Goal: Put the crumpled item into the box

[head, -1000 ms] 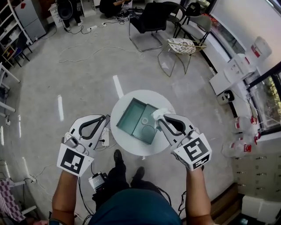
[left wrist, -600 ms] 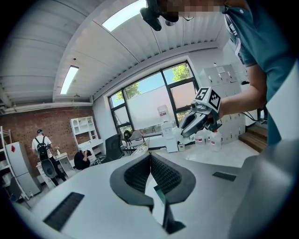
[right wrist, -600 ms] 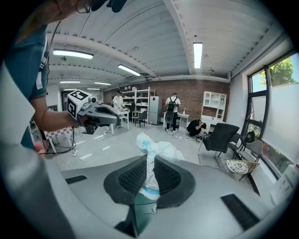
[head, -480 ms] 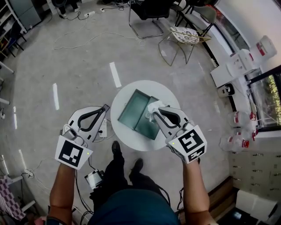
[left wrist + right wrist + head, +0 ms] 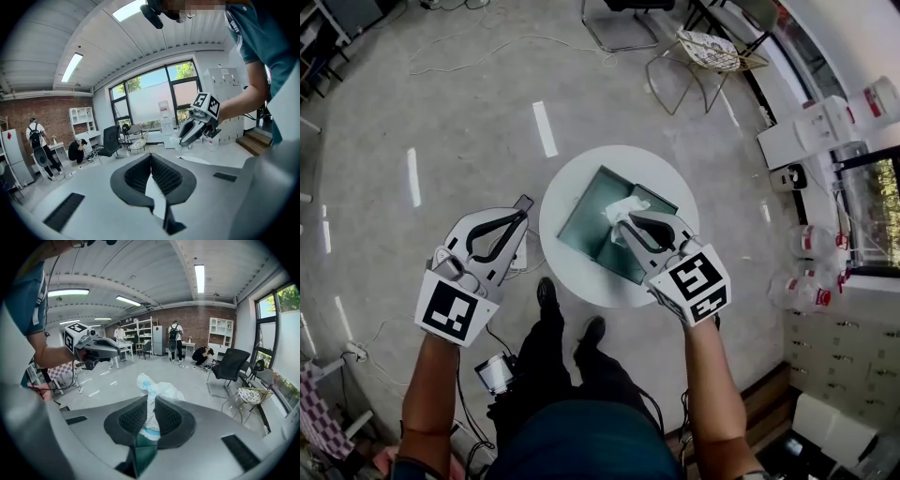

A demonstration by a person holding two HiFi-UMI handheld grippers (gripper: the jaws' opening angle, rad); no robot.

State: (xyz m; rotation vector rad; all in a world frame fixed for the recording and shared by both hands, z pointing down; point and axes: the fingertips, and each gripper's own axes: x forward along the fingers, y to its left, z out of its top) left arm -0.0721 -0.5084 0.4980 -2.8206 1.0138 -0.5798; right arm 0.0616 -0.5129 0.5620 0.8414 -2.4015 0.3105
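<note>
Right tool (image 5: 628, 223) is gripping the one crumpled item (image 5: 622, 207) over the one box (image 5: 586, 230), which is sitting mid-table (image 5: 574, 176), bare rim all round. Left tool (image 5: 521, 208) is hovering, jaws together, empty, beyond the table's left edge.

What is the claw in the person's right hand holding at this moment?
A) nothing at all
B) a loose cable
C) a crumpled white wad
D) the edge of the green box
C: in the right gripper view the right gripper has its jaws closed on the crumpled white wad, and the head view shows it held over the green box.
</note>
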